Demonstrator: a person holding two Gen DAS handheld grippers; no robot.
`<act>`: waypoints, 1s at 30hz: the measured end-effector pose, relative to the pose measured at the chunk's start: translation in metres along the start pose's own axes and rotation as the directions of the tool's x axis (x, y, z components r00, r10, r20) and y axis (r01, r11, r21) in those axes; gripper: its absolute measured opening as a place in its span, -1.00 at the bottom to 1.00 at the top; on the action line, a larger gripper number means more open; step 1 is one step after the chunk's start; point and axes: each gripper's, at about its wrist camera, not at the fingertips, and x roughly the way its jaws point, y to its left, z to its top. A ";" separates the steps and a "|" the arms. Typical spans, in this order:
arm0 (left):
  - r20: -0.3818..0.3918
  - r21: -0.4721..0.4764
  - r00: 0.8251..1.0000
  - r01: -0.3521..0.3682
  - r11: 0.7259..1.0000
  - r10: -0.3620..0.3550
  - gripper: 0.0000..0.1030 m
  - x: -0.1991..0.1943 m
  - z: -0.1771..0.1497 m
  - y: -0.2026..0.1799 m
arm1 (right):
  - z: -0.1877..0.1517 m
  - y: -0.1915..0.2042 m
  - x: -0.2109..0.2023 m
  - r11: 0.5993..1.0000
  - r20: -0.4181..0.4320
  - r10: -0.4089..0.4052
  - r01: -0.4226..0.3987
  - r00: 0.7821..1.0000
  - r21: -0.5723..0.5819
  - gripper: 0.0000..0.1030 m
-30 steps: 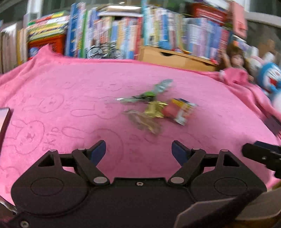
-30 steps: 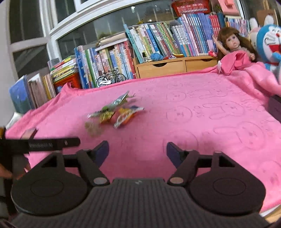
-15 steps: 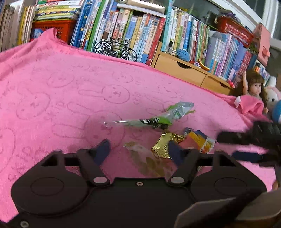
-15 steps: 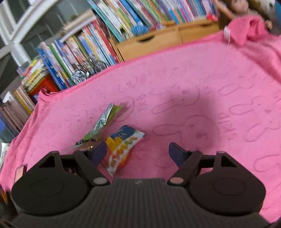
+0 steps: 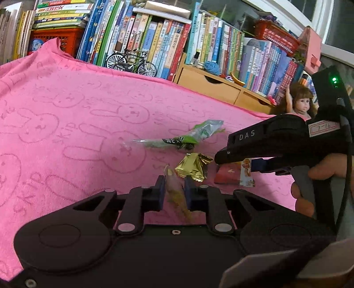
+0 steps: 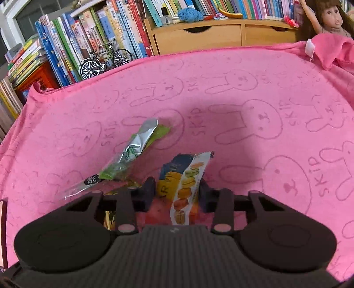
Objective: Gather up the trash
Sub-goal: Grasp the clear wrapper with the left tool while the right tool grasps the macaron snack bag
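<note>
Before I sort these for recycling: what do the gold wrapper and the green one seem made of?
Gold wrapper: probably metallised foil, shiny, holding sharp crumpled creases. Green wrapper: likely plastic film with a silvery lining, glossy, with a clear tail end. Neither looks like paper.

Right gripper [image 6: 177,192] down on the pink bunny-print towel [image 6: 254,93], jaws closed in on the macaron snack wrapper [image 6: 188,177] from both sides. Green-and-silver wrapper [image 6: 130,155] lies just left of it, tilted, with a bit of gold foil [image 6: 110,218] under the left finger. Model bicycle [image 6: 104,59], books [image 6: 88,37] and a doll [image 6: 331,20] at the far edge.
</note>
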 end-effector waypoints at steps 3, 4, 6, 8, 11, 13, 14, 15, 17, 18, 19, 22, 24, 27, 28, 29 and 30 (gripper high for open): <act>0.007 0.013 1.000 0.016 1.000 -0.016 -0.74 -0.010 -0.003 -0.002 | -0.004 -0.013 -0.006 0.999 0.000 0.029 -0.029 1.000 0.032 -0.32; 0.010 0.016 1.000 0.021 1.000 -0.021 -0.74 -0.013 -0.003 -0.002 | -0.007 -0.018 -0.009 0.998 0.002 0.039 -0.039 0.999 0.043 -0.34; 0.016 0.026 0.999 0.030 0.999 -0.030 -0.74 -0.020 -0.004 -0.003 | -0.011 -0.026 -0.013 0.997 0.006 0.050 -0.050 0.999 0.056 -0.36; 0.017 0.037 0.999 0.039 0.999 -0.039 -0.74 -0.025 -0.004 -0.004 | -0.017 -0.033 -0.020 0.996 0.012 0.067 -0.068 0.998 0.062 -0.37; 0.018 0.051 0.999 0.050 0.997 -0.051 -0.74 -0.033 -0.006 -0.006 | -0.027 -0.041 -0.031 0.995 0.025 0.083 -0.084 0.996 0.050 -0.38; 0.030 0.070 0.998 0.048 0.996 -0.050 -0.61 -0.037 -0.009 -0.007 | -0.035 -0.045 -0.040 0.995 0.042 0.092 -0.093 0.995 0.028 -0.38; 0.034 0.082 0.998 0.040 0.996 -0.043 -0.56 -0.039 -0.010 -0.008 | -0.038 -0.047 -0.045 0.995 0.053 0.095 -0.096 0.994 0.018 -0.38; 0.036 0.089 0.999 0.033 0.995 -0.036 -0.42 -0.040 -0.012 -0.008 | -0.041 -0.049 -0.049 0.995 0.064 0.100 -0.101 0.993 0.010 -0.38; 0.034 0.086 0.999 0.030 0.996 -0.033 0.02 -0.040 -0.015 -0.007 | -0.048 -0.054 -0.060 0.993 0.092 0.118 -0.118 0.989 -0.007 -0.37; 0.027 0.080 0.999 0.033 0.996 -0.035 0.14 -0.039 -0.017 -0.006 | -0.051 -0.056 -0.064 0.992 0.107 0.127 -0.126 0.986 -0.017 -0.37; 0.016 0.074 0.999 0.039 0.997 -0.040 0.15 -0.038 -0.018 -0.005 | -0.054 -0.058 -0.069 0.991 0.124 0.134 -0.132 0.983 -0.030 -0.37; -0.019 0.062 0.998 0.054 0.997 -0.053 0.24 -0.033 -0.023 -0.004 | -0.064 -0.061 -0.082 0.986 0.169 0.157 -0.145 0.973 -0.081 -0.36; -0.022 0.078 0.998 0.053 0.996 -0.052 0.33 -0.031 -0.027 -0.007 | -0.071 -0.061 -0.089 0.981 0.191 0.170 -0.148 0.967 -0.123 -0.34; -0.003 0.126 0.999 0.040 0.991 -0.040 0.48 -0.030 -0.031 -0.015 | -0.082 -0.059 -0.095 0.977 0.205 0.163 -0.129 0.965 -0.168 -0.34; 0.005 0.138 0.999 0.030 0.990 -0.031 0.49 -0.029 -0.031 -0.017 | -0.085 -0.058 -0.096 0.975 0.209 0.160 -0.122 0.965 -0.183 -0.34; 0.015 0.145 1.000 0.014 0.989 -0.016 0.49 -0.029 -0.031 -0.019 | -0.087 -0.057 -0.098 0.974 0.213 0.157 -0.116 0.964 -0.194 -0.34; 0.029 0.147 1.000 -0.007 0.989 0.003 0.51 -0.029 -0.030 -0.021 | -0.090 -0.057 -0.099 0.973 0.218 0.153 -0.107 0.964 -0.206 -0.34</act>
